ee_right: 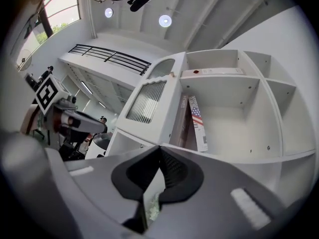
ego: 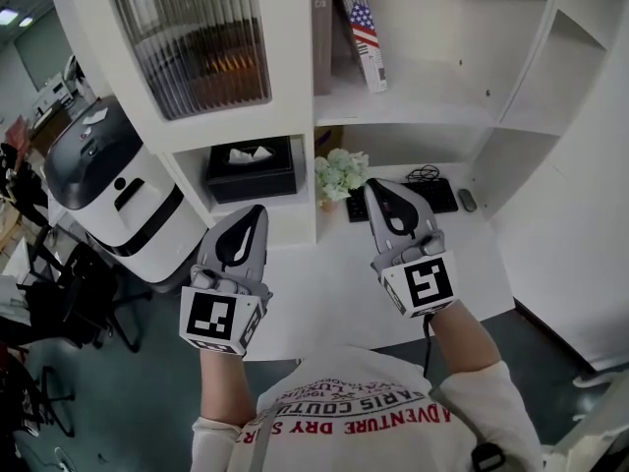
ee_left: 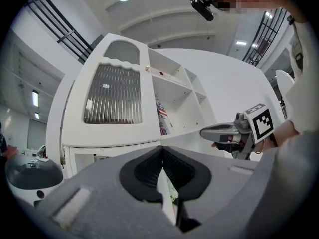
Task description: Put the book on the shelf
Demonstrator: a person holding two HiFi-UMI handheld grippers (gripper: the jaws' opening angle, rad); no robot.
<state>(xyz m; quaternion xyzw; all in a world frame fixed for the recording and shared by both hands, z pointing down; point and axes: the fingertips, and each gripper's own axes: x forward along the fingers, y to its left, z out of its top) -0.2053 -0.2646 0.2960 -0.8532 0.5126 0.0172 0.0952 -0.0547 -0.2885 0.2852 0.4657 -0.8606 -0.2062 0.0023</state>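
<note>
White shelf unit (ego: 432,106) over a white desk (ego: 324,293), office floor seen at far left. From the left: white-and-black machine (ego: 108,180), ribbed glass door (ego: 192,42), black tissue box (ego: 251,168) in the low compartment, flowers (ego: 340,173), keyboard (ego: 432,197), mouse (ego: 467,200).

Left gripper (ego: 256,210) is held above the desk's near edge, jaws closed tip to tip, nothing between them. Right gripper (ego: 376,186) is just near of the flowers, jaws likewise pressed together and empty.

The book (ego: 362,28) with the flag cover is seen in the upper middle compartment, leaning against a darker volume on its left. No other book is seen on the desk.

Placement is judged already made; nothing is carried. If the lean is to be corrected, the right gripper is better placed. Its jaws would have to be parted first. The spine should be approached from the front and nudged upright. The flowers should be passed well above, and the neighbouring volume left undisturbed.
</note>
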